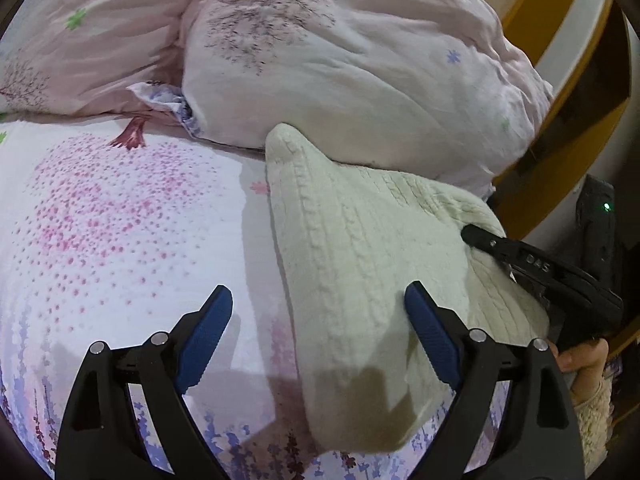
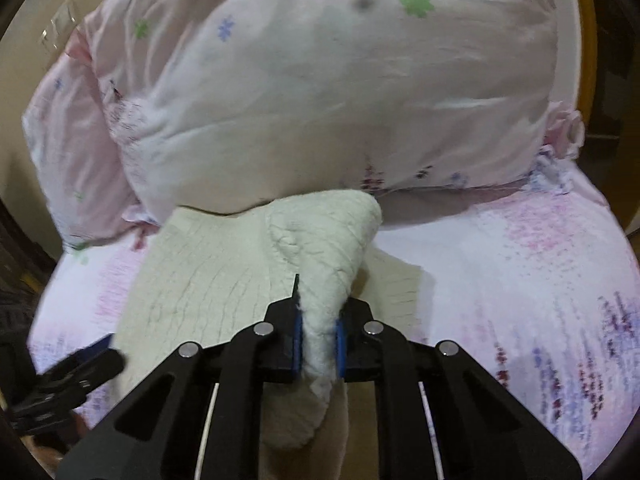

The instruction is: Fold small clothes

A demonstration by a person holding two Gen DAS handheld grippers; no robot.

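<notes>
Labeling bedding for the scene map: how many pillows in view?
2. One large pillow sits directly behind the cream knit garment; a second pillow lies to its left, partly tucked behind it. More may be hidden out of frame.

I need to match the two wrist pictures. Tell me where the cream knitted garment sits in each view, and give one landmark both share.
Left wrist: the cream knitted garment fills centre-right, on the bedsheet, with the right gripper at its right edge.
Right wrist: the garment lies centre-left, a fold pinched in the right gripper.
Shared landmark: the pink flowered pillow behind it.
</notes>
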